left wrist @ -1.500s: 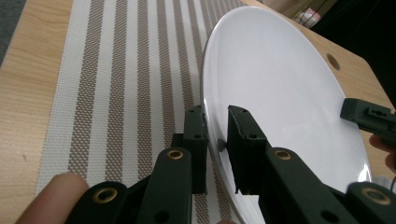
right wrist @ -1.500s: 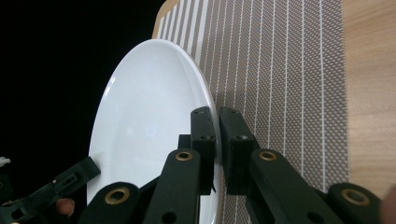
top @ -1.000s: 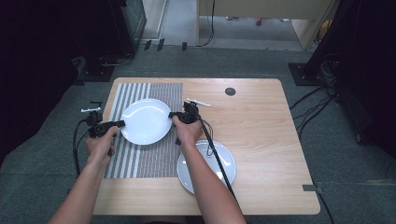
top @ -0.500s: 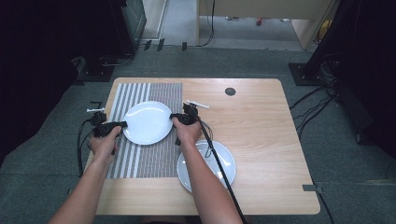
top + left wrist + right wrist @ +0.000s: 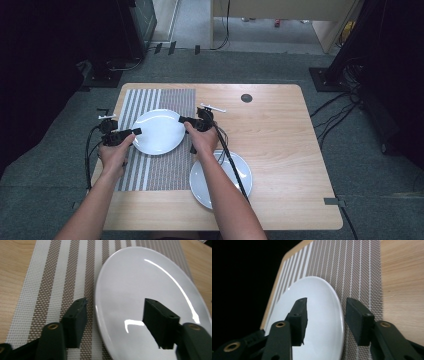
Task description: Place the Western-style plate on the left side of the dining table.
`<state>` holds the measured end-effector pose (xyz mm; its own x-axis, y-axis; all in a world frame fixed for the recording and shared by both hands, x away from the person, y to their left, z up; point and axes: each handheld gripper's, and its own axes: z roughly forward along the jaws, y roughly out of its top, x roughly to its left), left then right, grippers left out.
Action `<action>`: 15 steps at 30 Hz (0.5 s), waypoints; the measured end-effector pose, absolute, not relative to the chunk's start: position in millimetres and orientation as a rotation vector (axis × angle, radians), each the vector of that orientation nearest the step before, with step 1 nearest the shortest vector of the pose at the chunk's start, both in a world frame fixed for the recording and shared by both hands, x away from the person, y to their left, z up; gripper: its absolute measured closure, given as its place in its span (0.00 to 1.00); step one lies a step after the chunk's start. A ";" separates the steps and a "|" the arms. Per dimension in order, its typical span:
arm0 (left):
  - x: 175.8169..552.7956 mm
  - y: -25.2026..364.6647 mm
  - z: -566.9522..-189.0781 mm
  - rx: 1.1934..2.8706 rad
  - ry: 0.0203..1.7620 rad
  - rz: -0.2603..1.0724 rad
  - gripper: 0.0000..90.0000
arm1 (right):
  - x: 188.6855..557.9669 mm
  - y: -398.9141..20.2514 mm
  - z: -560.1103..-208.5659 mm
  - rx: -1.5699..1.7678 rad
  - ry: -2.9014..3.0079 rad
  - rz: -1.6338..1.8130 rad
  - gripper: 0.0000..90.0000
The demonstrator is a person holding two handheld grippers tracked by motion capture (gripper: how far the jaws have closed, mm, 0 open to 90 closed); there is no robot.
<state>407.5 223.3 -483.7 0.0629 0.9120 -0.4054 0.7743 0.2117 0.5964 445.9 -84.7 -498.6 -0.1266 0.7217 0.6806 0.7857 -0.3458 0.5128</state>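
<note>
A white plate lies on the striped placemat at the table's left half. My left gripper is at the plate's left rim and my right gripper at its right rim. In the left gripper view the jaws straddle the rim of the plate with gaps on both sides. In the right gripper view the gripper likewise stands open around the edge of the plate. Both pairs of jaws have just been opening, and the pads do not press on the plate.
A second white plate sits on the wood at the front, right of the mat, partly under the right forearm. A black round grommet is set in the table at the back. Cables trail from both grippers toward the front.
Both grippers' jaws have parted from the plate's rim and let go of it. The plate and both hands stay in about the same place.
</note>
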 end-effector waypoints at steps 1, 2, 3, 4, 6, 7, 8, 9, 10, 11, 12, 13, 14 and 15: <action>405.4 221.9 -480.3 1.587 1.720 0.229 0.27 | 443.7 -87.6 -491.2 -2.017 -1.884 -1.472 0.52; 403.6 220.8 -477.6 1.587 1.708 0.235 0.27 | 443.7 -87.6 -491.2 -2.017 -1.884 -1.472 0.52; 399.3 218.2 -470.8 1.600 1.678 0.261 0.19 | 440.9 -92.2 -486.0 -1.991 -1.979 -1.455 0.46; 399.3 218.2 -470.8 1.600 1.678 0.261 0.17 | 440.9 -92.2 -486.0 -1.991 -1.979 -1.455 0.46; 394.6 217.0 -465.1 1.594 1.659 0.284 0.15 | 437.4 -97.6 -480.5 -1.965 -2.035 -1.442 0.45; 392.5 216.0 -463.3 1.596 1.645 0.296 0.14 | 435.3 -100.6 -478.2 -1.958 -2.058 -1.449 0.44; 388.6 214.3 -460.9 1.612 1.630 0.319 0.12 | 431.2 -106.9 -473.5 -1.952 -2.076 -1.476 0.41; 388.6 214.3 -460.9 1.612 1.630 0.319 0.12 | 431.2 -106.9 -473.5 -1.952 -2.076 -1.476 0.41; 386.1 213.2 -460.2 1.616 1.628 0.328 0.12 | 429.7 -109.3 -471.9 -1.955 -2.094 -1.480 0.40; 382.5 212.3 -460.4 1.615 1.628 0.308 0.12 | 423.1 -116.0 -467.3 -1.915 -2.181 -1.449 0.38; 382.5 212.3 -460.4 1.615 1.628 0.308 0.12 | 423.1 -116.0 -467.3 -1.915 -2.181 -1.449 0.38; 380.1 210.9 -460.9 1.620 1.621 0.302 0.12 | 420.8 -117.9 -465.8 -1.906 -2.195 -1.458 0.37; 376.6 209.3 -461.3 1.621 1.614 0.289 0.12 | 413.7 -124.0 -461.9 -1.881 -2.224 -1.478 0.35; 374.5 208.3 -461.6 1.626 1.606 0.292 0.12 | 411.1 -125.9 -460.8 -1.872 -2.229 -1.483 0.34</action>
<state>374.5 208.3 -461.6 0.1617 0.9154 -0.3685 0.7269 0.1421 0.6719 411.1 -125.9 -460.8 -0.3379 0.8359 0.4325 0.7219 -0.0647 0.6890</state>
